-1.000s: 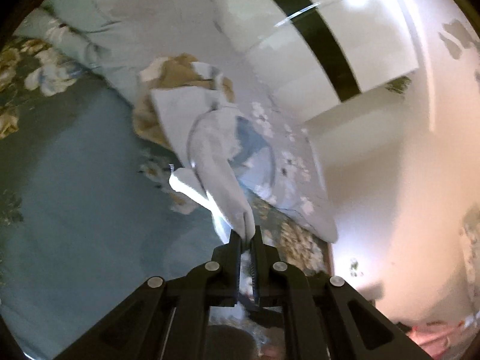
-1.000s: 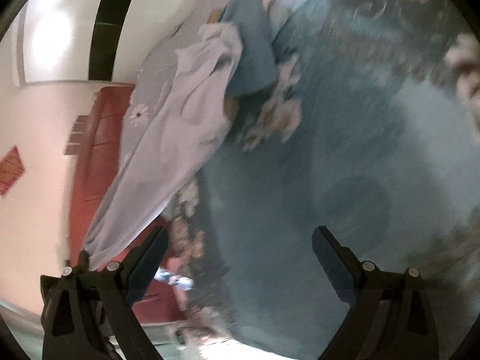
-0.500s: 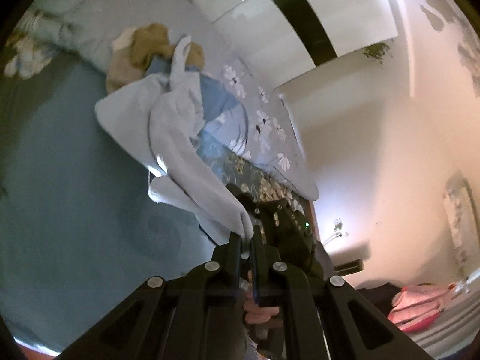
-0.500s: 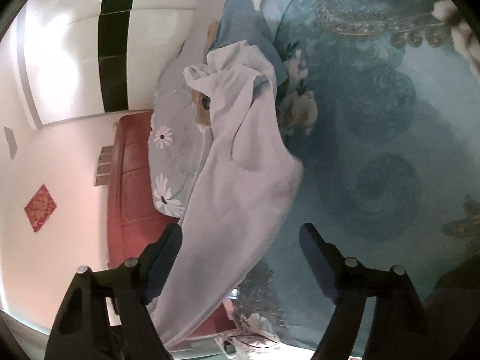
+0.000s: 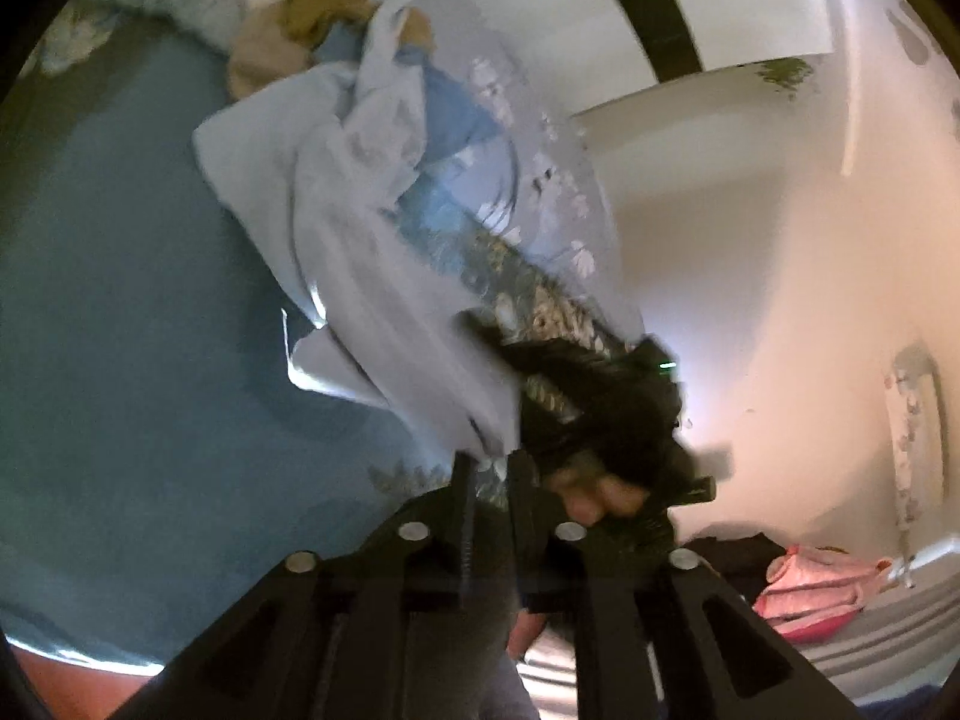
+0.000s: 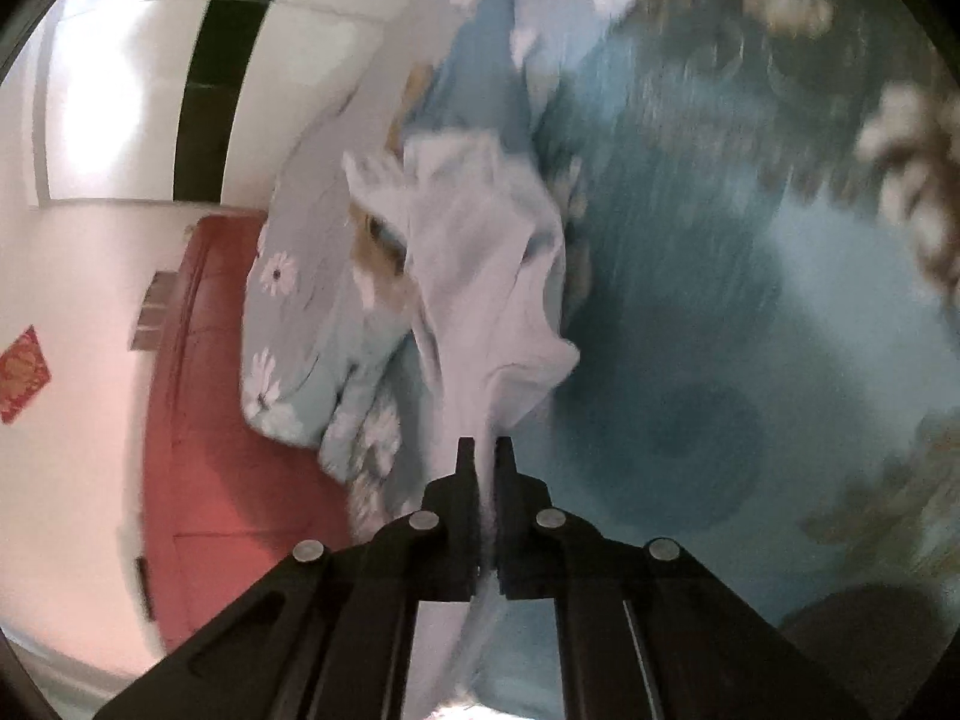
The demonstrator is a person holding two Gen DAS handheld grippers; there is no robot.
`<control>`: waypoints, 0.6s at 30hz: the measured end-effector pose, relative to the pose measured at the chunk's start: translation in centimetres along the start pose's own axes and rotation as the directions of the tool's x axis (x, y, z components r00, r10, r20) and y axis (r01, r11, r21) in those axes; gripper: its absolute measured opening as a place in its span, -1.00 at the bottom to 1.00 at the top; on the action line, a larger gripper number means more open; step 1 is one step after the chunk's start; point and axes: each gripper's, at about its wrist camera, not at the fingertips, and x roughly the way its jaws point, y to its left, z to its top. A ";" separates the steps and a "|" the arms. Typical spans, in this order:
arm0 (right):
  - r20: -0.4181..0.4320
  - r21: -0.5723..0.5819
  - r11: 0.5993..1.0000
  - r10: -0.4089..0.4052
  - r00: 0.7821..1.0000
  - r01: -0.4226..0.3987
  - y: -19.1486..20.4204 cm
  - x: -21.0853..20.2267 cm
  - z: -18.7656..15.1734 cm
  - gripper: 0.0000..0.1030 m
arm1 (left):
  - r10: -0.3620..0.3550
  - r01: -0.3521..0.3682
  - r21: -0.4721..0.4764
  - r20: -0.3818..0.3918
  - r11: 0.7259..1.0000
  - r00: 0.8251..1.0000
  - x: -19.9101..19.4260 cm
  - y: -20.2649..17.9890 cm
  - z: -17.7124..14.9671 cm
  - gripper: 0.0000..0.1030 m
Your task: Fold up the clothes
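Both tools pinch the pale garment point(image 5: 360, 252): the left tool point(image 5: 489, 468) at one edge, the right tool point(image 6: 486, 456) at another, their jaws pressed on cloth. It trails from them onto the bed point(image 5: 120, 360), far end bunched near the pillows point(image 6: 300, 312). Light, limp and floppy, it is best held by corners or hems.

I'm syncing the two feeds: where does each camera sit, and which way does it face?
Left wrist: on the left tool, looking along its fingers at the pale blue garment it pinches; the right hand shows.
Right wrist: on the right tool, shut on the same garment.
Shared: garment, blue bedspread, floral quilt.
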 end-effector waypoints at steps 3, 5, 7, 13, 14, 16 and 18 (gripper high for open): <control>0.063 -0.052 0.995 -0.077 0.995 0.080 0.0 -1.7 1.3 -0.93 | 0.079 -0.079 -0.017 0.008 0.997 0.997 0.1 1.7 1.4 -0.26; 0.116 -0.093 0.984 -0.138 0.984 0.149 0.0 -2.8 2.0 -0.93 | 0.123 -0.122 -0.026 0.023 0.992 0.992 0.1 2.4 3.3 -0.13; 0.174 -0.136 0.967 -0.188 0.967 0.213 0.1 -4.0 2.6 -0.93 | 0.167 -0.165 -0.031 0.038 0.986 0.985 0.3 3.0 5.4 0.01; 0.184 -0.225 0.939 -0.222 0.958 0.261 -0.3 -4.4 3.4 -0.93 | 0.255 -0.255 -0.001 0.020 0.967 0.967 6.0 3.6 15.2 0.21; 0.177 -0.246 0.934 -0.221 0.959 0.261 -0.2 -4.2 3.2 -0.93 | 0.271 -0.271 -0.004 0.009 0.963 0.962 7.3 3.6 16.8 0.21; 0.165 -0.287 0.922 -0.220 0.961 0.260 0.0 -3.9 2.7 -0.93 | 0.319 -0.319 -0.010 -0.017 0.948 0.948 10.8 3.9 20.4 0.22; 0.155 -0.321 0.911 -0.219 0.963 0.259 0.3 -3.7 2.4 -0.93 | 0.367 -0.368 -0.025 -0.037 0.930 0.930 13.6 4.3 23.0 0.22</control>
